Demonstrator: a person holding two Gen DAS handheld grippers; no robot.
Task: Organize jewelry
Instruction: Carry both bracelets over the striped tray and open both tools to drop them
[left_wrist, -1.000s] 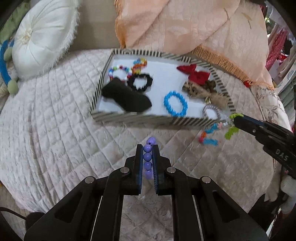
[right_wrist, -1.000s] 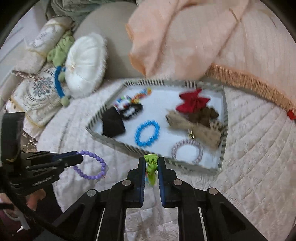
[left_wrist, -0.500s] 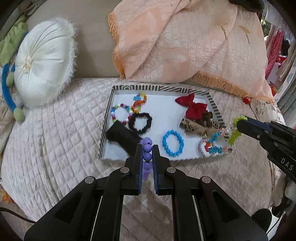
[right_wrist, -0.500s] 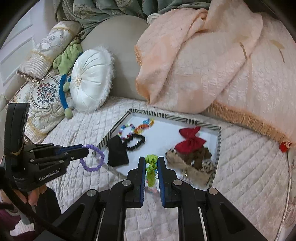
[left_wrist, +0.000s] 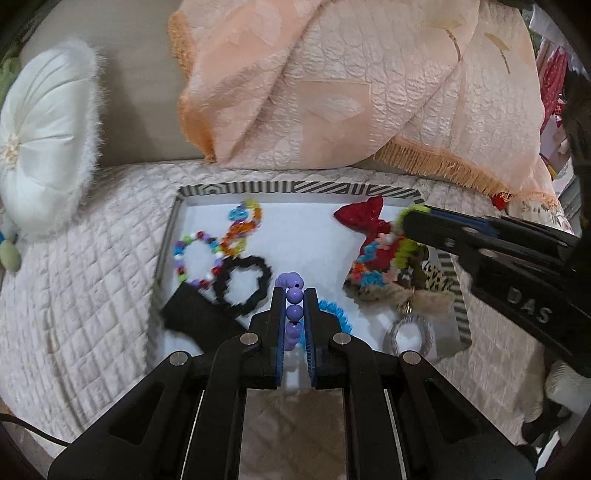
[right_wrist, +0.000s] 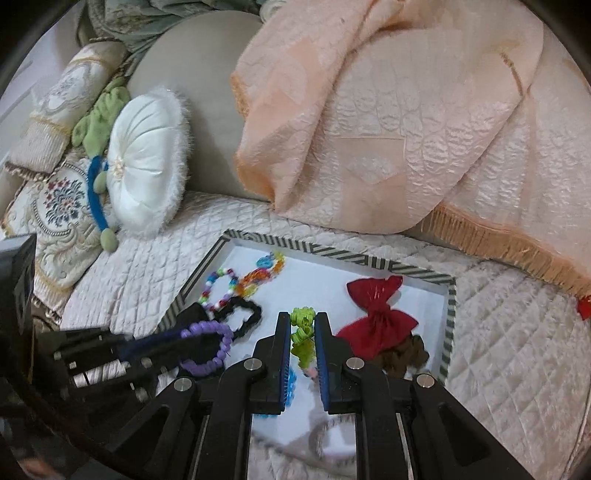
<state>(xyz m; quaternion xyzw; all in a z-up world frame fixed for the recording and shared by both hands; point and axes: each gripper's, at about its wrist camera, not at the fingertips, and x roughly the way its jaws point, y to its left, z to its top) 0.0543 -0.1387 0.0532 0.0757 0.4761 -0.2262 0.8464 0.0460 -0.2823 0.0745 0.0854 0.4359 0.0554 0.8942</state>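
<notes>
My left gripper (left_wrist: 294, 295) is shut on a purple bead bracelet (left_wrist: 293, 314) and holds it over the striped-rim tray (left_wrist: 295, 187); the bracelet also shows in the right wrist view (right_wrist: 210, 345). My right gripper (right_wrist: 302, 321) is shut on a green and multicoloured bead strand (right_wrist: 302, 338), which hangs over the tray's right side in the left wrist view (left_wrist: 384, 254). In the tray lie a black scrunchie (left_wrist: 242, 286), a rainbow bead bracelet (left_wrist: 195, 260), an orange chain bracelet (left_wrist: 240, 227), a blue bracelet (left_wrist: 336, 314), a red bow (left_wrist: 364, 218), a grey hair tie (left_wrist: 408, 334) and a black pouch (left_wrist: 195, 319).
The tray sits on a quilted cream sofa seat (left_wrist: 85, 295). A white round cushion (left_wrist: 40, 147) lies at the left. A peach fringed blanket (left_wrist: 351, 92) hangs over the backrest behind the tray. Embroidered pillows (right_wrist: 55, 206) lie farther left.
Both grippers have moved forward from in front of the tray to over it, each carrying its piece. The right gripper now reaches over the tray's right side.
</notes>
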